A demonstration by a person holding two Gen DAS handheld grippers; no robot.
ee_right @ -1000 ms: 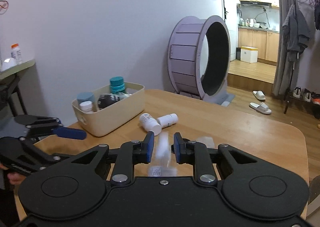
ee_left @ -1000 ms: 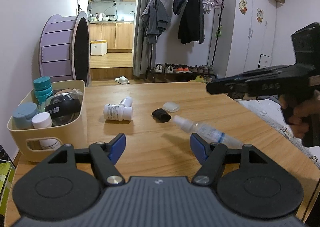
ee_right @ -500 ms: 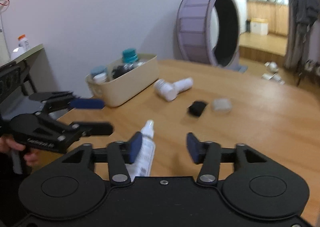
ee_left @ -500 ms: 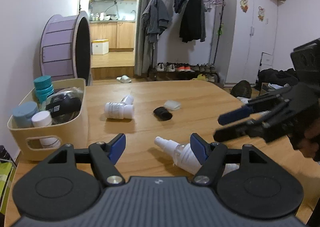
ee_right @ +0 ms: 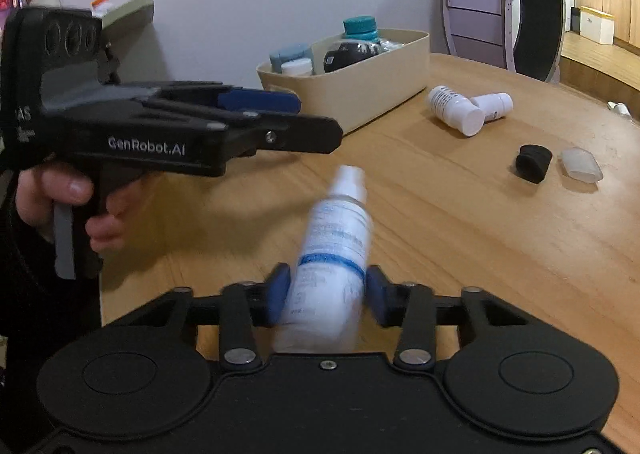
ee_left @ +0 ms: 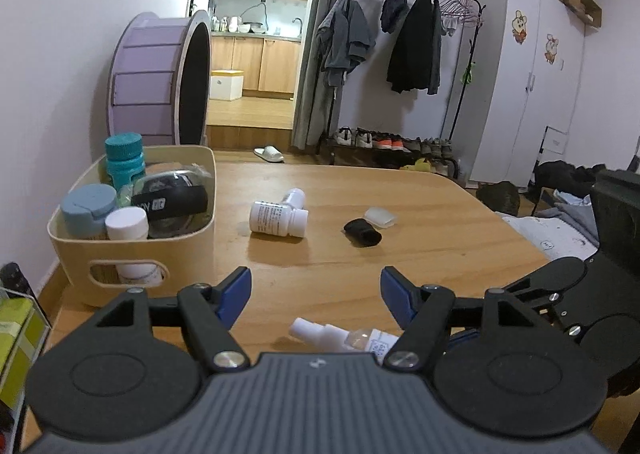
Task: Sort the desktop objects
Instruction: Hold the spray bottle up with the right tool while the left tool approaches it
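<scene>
Right gripper (ee_right: 325,292) has the white spray bottle with a blue label band (ee_right: 334,254) between its pads, lying low over the wooden bench (ee_right: 500,246), nozzle toward the beige plastic bin (ee_right: 360,93). Pads look just beside the body; firm pinch or not, can't tell, and the bottle is blurred. Left gripper (ee_left: 316,294) is spread wide, holding nothing. To do it well: close squarely on the label, lift level, clear the bin rim. Only the left wrist view shows the bin's contents clearly; only the right shows the hand on the trigger.
</scene>
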